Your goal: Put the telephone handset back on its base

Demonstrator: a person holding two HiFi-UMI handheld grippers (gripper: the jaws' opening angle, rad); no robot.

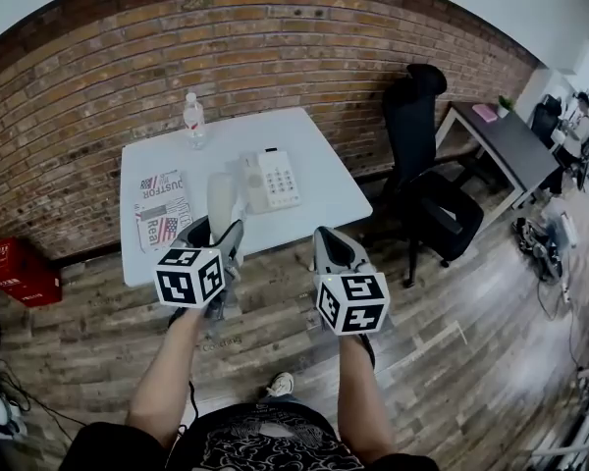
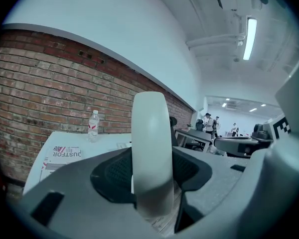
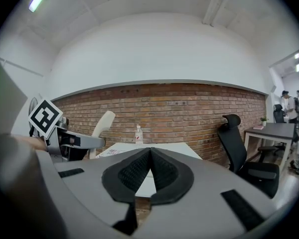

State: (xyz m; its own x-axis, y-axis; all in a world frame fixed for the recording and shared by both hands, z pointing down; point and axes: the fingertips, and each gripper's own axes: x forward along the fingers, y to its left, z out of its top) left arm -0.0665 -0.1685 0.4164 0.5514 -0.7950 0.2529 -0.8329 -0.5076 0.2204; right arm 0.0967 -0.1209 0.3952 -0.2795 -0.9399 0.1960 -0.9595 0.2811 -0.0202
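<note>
Now, handset (image 1: 221, 202) clamped in left tongs (image 1: 220, 232) near counter's (image 1: 324, 199) front edge, right tongs (image 1: 332, 248) closed empty, base (image 1: 273, 180) just beyond.

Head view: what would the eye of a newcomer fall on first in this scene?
The white handset stands upright, clamped in the jaws of the left gripper, near the front edge of the white table. Its base, with the keypad, sits on that table between a newspaper and a black office chair. The right gripper is shut and empty.
</note>
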